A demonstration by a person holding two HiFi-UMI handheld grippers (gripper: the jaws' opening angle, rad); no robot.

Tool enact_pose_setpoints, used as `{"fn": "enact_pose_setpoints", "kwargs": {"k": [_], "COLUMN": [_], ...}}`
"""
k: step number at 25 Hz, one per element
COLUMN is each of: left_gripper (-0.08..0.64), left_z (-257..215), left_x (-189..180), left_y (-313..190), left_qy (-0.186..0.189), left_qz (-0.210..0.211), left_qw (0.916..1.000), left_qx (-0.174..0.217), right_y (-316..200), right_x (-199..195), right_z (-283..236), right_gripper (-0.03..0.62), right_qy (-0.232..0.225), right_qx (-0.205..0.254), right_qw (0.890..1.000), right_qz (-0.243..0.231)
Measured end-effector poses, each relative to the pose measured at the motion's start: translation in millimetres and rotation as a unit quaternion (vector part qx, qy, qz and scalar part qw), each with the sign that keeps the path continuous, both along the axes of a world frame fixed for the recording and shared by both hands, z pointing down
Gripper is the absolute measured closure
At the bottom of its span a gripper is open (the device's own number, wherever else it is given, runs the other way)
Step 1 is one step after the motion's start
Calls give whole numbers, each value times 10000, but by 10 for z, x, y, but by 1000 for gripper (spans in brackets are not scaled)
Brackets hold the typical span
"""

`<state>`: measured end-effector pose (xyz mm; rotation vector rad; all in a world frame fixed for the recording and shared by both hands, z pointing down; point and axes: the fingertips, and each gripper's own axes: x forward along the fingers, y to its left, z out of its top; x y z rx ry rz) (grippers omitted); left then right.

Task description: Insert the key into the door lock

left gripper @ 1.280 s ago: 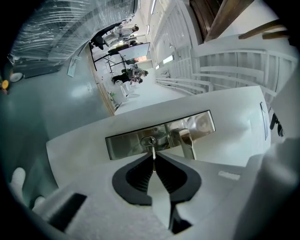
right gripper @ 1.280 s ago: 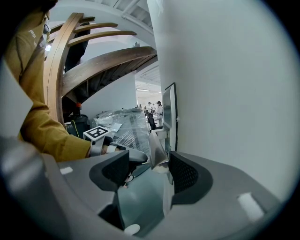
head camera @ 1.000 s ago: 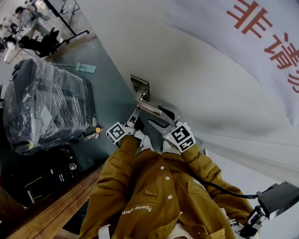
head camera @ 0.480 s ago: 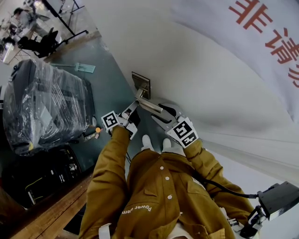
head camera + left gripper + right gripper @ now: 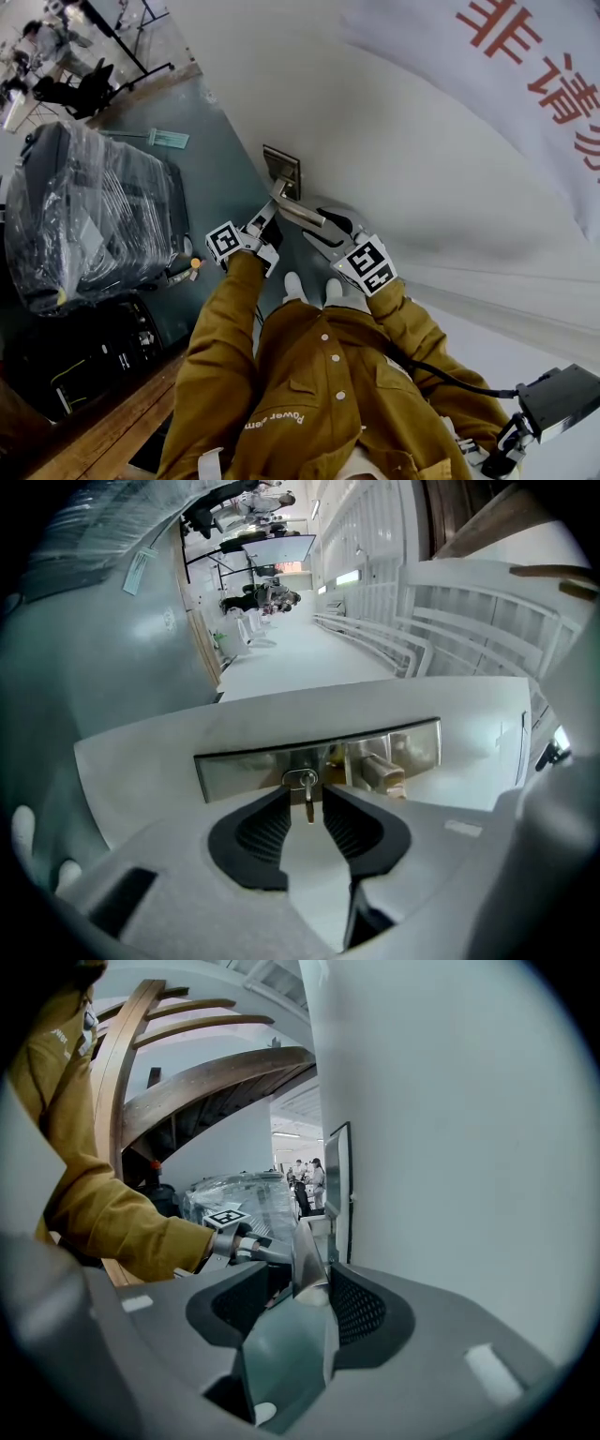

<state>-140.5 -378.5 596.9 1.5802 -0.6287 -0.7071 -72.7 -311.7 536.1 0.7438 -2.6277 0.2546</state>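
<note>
Grippers first, from the head view: the left gripper (image 5: 265,218) is just beside the lock plate (image 5: 281,170). The right gripper (image 5: 325,236) lies along the lever handle (image 5: 302,214) that springs from the plate. The key is too small to find here.

Left gripper view: the key (image 5: 308,802) sits in the plate's keyhole (image 5: 300,780). The jaws are opening, with the pads clear on either side. It seems best to back straight off without brushing the key.

Right gripper view: only here do the jaws show pinching the lever, probably to steady it.
</note>
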Motion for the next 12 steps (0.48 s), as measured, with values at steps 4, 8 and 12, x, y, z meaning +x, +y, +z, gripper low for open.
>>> {"fn": "enact_pose_setpoints", "kwargs": {"k": [4, 8, 12], "left_gripper": [439, 456, 532], "left_z": [78, 134, -239], "left_x": [-80, -250, -246], "left_y": [216, 526, 774], "left_qy": [-659, -2439, -3691], "left_qz": [-4, -57, -169], "left_qw": [9978, 9695, 9248], "left_qx": [14, 236, 905], "right_y": [17, -4, -9], "right_x": [6, 101, 242], "right_z": [-15, -108, -390], "right_gripper": [368, 357, 362], "right_qy": [-2, -120, -450], "right_qx": [-30, 63, 205], "right_qw": [9999, 9996, 9979], "right_qz": [101, 232, 427]}}
